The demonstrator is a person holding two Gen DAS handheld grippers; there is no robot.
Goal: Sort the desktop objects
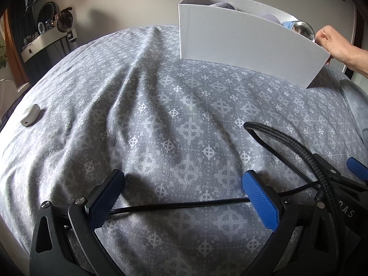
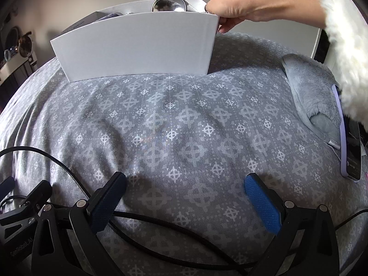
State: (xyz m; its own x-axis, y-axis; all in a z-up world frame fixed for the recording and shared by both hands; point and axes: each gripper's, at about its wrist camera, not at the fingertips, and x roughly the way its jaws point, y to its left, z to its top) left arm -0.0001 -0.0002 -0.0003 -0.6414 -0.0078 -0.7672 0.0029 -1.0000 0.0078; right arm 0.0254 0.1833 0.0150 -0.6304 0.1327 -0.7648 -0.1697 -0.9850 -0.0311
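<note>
Left gripper [image 1: 182,195] and right gripper [image 2: 185,195] both spread wide and empty over grey patterned bedspread [image 1: 161,115], white box [image 2: 138,46] at far side, bare hand [image 2: 232,4] gripping its right corner, white earbud case [image 1: 30,115] far left, phone [image 2: 352,151] at right.

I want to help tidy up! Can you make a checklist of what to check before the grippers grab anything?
1. Left gripper open, nothing between its pads: ok.
2. Right gripper open and empty: ok.
3. White box upright on the bedspread: ok.
4. Bare hand clear of the box: not ok, it grips the corner.
5. Black cable clear of the left gripper's fingers: not ok, it runs between them.
6. Room left inside the box: cannot tell.
</note>
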